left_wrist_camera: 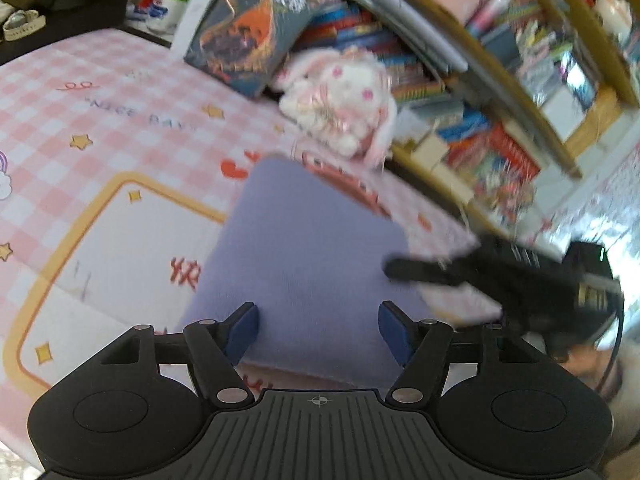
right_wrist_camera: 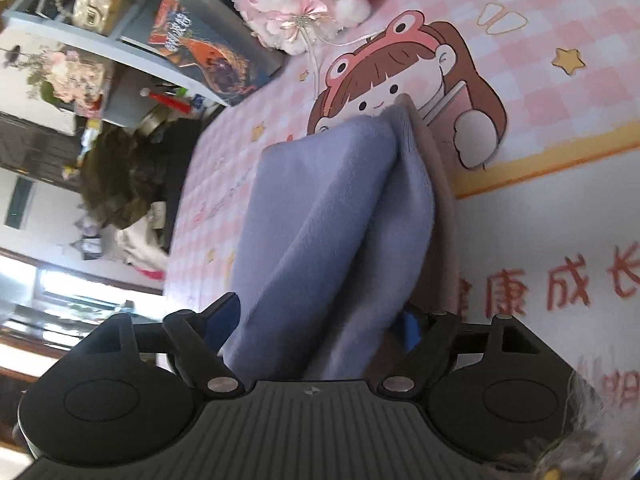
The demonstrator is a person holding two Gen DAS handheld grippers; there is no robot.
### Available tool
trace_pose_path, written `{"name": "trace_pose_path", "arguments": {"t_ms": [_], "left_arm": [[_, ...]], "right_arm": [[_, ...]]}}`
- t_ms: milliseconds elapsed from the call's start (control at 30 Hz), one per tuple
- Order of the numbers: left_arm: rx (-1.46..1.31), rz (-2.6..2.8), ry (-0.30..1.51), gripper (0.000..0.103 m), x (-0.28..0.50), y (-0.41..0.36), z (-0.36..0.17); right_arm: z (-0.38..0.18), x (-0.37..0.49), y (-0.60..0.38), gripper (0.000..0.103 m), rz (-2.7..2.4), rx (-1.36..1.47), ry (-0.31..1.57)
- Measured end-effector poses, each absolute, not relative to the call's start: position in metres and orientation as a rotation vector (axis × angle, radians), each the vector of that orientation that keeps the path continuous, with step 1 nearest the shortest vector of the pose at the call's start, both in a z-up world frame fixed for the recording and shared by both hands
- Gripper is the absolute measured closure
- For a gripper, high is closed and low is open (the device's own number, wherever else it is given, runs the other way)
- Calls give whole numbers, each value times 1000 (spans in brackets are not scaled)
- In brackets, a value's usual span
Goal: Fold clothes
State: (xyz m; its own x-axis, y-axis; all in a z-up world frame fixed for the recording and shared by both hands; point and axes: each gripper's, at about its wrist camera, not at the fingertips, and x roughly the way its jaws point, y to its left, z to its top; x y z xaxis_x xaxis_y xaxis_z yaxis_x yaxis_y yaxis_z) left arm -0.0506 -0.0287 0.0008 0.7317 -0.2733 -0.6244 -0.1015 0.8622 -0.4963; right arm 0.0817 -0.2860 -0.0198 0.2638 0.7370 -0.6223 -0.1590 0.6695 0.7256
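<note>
A folded lavender cloth (left_wrist_camera: 304, 248) lies on the pink checked mat (left_wrist_camera: 120, 92). My left gripper (left_wrist_camera: 319, 330) hovers over its near edge, blue pads wide apart and open, nothing pinched. In the right wrist view the same cloth (right_wrist_camera: 332, 216) rises in a bunched double fold with a beige layer along its right side. It fills the space between the jaws of my right gripper (right_wrist_camera: 318, 326), which stand wide and do not clamp it. A black finger (left_wrist_camera: 416, 272) of the right gripper reaches the cloth's right edge in the left wrist view.
A white and pink plush bunny (left_wrist_camera: 340, 92) sits behind the cloth, beside a leaning book (left_wrist_camera: 248, 32). Crowded bookshelves (left_wrist_camera: 480, 80) run along the back. A dark bag (right_wrist_camera: 120, 176) lies at the mat's far end. The mat shows a cartoon girl (right_wrist_camera: 400, 84).
</note>
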Motion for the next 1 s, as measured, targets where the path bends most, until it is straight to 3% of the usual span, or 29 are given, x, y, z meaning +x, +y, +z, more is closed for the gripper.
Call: {"name": "trace_pose_path", "arguments": {"t_ms": [33,67,100,167,233,333,400,433,500,533,667,767,833,867,900,1000], "left_arm": [[-528,-101,751,37,-51,-29,1],[-524,-100,745,37,-52,-28,2],[-525,-97,735,37,-53,-27,3],[-528,-93,722,36,-54,-23,5],[-534,-100,732,35,-52,-23,3],[-520,-108,781,35,-46,-27,-4],[-505,-125,786,35,-45,-31,-3],[-489,-122,786,35,-45,-32,-2],[-462,-116,782,35,-45,-34,1],[-457,-112,770,35,-46,-34,4],[-479,-142,700,36,-51,-30,16],[-491,-160,718,37,-46,-32,12],[-484,-156,757,37,-41,-35,5],[-482,-149,780,37,-38,-37,1],[-477,-139,795,37,-37,-38,-2],[-504,-136,801,36,-38,-35,-6]], "right_arm": [[-19,83,-280,38,654,573,1140],[-14,80,-277,67,676,514,1100],[-2,72,-274,77,735,431,1011],[17,57,-276,84,852,346,850],[32,44,-288,85,972,340,707],[9,61,-291,85,775,288,839],[-23,82,-291,73,612,251,1002],[-27,83,-297,72,617,298,990],[-20,77,-304,52,588,316,956],[-13,73,-304,50,569,298,930],[16,56,-309,48,567,259,822],[17,55,-302,48,722,259,891],[1,67,-290,57,705,247,1006],[-7,73,-284,80,696,241,1063],[-11,75,-284,87,682,250,1061],[26,50,-299,91,858,324,775]]}}
